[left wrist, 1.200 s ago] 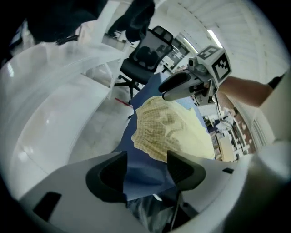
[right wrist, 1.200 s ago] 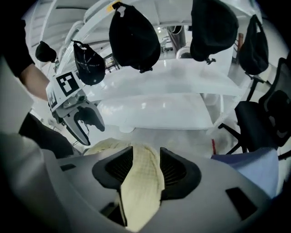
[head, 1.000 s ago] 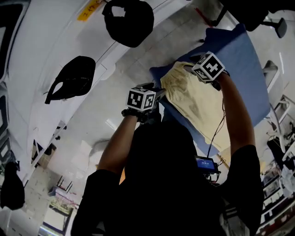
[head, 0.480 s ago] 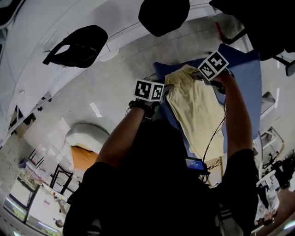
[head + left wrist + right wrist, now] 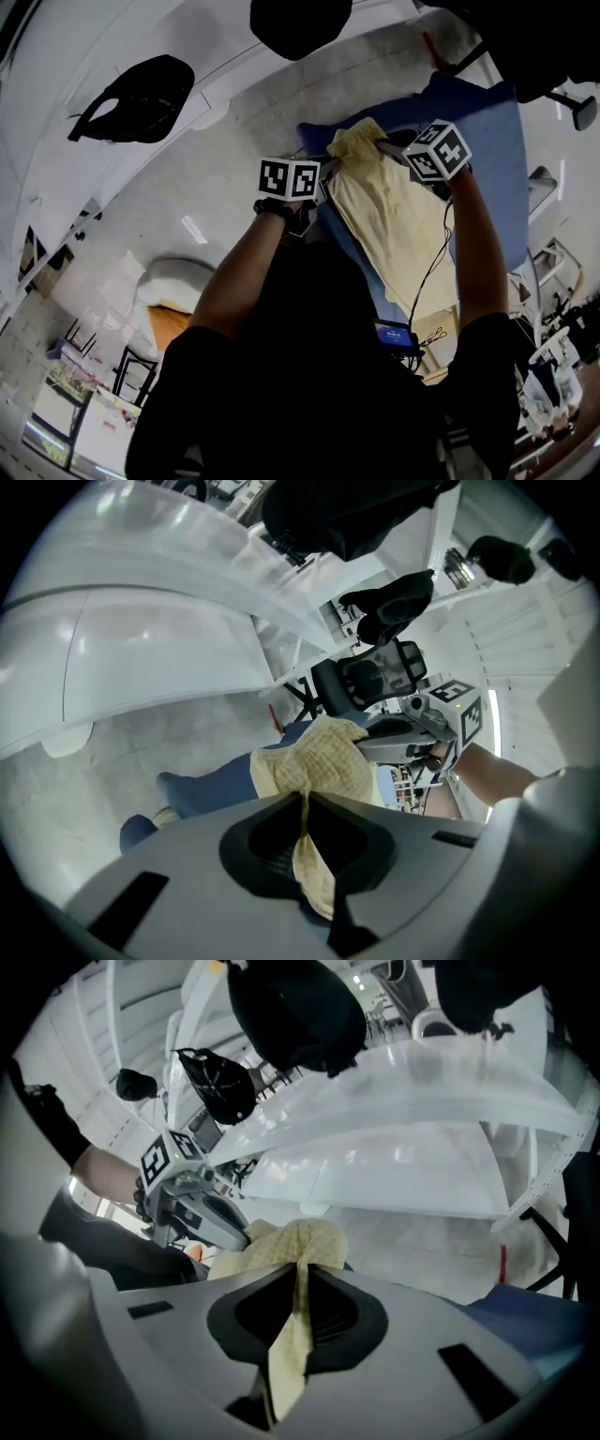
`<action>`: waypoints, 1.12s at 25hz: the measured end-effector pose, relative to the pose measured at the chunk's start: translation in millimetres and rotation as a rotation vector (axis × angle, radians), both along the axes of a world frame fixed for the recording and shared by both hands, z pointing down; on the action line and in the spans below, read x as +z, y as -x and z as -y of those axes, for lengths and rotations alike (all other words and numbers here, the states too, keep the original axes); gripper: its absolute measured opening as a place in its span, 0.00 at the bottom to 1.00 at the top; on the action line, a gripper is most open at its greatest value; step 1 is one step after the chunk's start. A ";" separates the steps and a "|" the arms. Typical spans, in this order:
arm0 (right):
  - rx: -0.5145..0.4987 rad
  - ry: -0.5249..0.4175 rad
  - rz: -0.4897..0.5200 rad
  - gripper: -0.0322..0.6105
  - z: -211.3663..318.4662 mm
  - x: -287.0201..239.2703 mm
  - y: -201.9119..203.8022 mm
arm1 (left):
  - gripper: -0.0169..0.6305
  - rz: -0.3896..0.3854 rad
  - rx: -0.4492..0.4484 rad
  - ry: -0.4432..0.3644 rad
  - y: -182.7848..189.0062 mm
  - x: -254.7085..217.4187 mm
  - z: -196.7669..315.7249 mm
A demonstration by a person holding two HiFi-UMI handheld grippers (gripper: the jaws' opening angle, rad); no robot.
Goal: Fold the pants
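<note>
Two grippers and one pair of pants are shown in the head view. The pants [image 5: 389, 211], pale yellow, are laid lengthwise on one blue mat [image 5: 497, 141]. Their far end is bunched up between the left gripper [image 5: 328, 173] and the right gripper [image 5: 386, 148]. One marker cube is carried on each gripper. Grey floor [image 5: 225, 169] is seen around the mat, bordered by a white structure [image 5: 56, 112] on which two black shapes [image 5: 141, 94] are set.

In the left gripper view, the jaws have just been closing and are clenched on a fold of the pants [image 5: 319, 761], which is pinched between them and trails down through the gap. The right gripper [image 5: 367, 745] is seen just beyond, at the same bunched end. One black chair [image 5: 366, 682] is seen behind it.

In the right gripper view, the jaws have likewise just been closing and are clamped on a narrow strip of the pants [image 5: 295, 1241]. The left gripper [image 5: 234, 1232] is seen beside the bunched cloth, and the mat [image 5: 525, 1316] lies at lower right. White curved panels fill the room above.
</note>
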State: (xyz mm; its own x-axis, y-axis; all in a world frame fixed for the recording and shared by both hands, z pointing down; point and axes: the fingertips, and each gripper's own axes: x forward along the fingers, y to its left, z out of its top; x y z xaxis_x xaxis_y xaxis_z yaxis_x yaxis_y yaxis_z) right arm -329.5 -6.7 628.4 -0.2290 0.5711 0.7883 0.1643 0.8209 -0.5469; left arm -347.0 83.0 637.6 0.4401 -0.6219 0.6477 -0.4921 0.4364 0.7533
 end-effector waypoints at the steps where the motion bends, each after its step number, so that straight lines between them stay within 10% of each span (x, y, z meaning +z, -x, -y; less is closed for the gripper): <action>1: 0.021 0.003 0.046 0.10 0.5 -9.4 -0.7 | 0.08 0.031 0.010 -0.013 0.5 -2.9 -0.8; 18: 0.238 -0.226 0.232 0.10 -2.5 -63.3 -58.1 | 0.09 0.422 0.470 -0.299 -0.4 -33.5 28.6; 24: 0.285 -0.196 0.255 0.10 -4.9 -70.4 -61.6 | 0.10 0.280 0.403 -0.263 0.3 -14.8 40.5; 28: 0.238 -0.173 0.256 0.10 -22.9 -73.8 -68.8 | 0.40 0.160 0.417 -0.267 -1.4 -0.9 39.3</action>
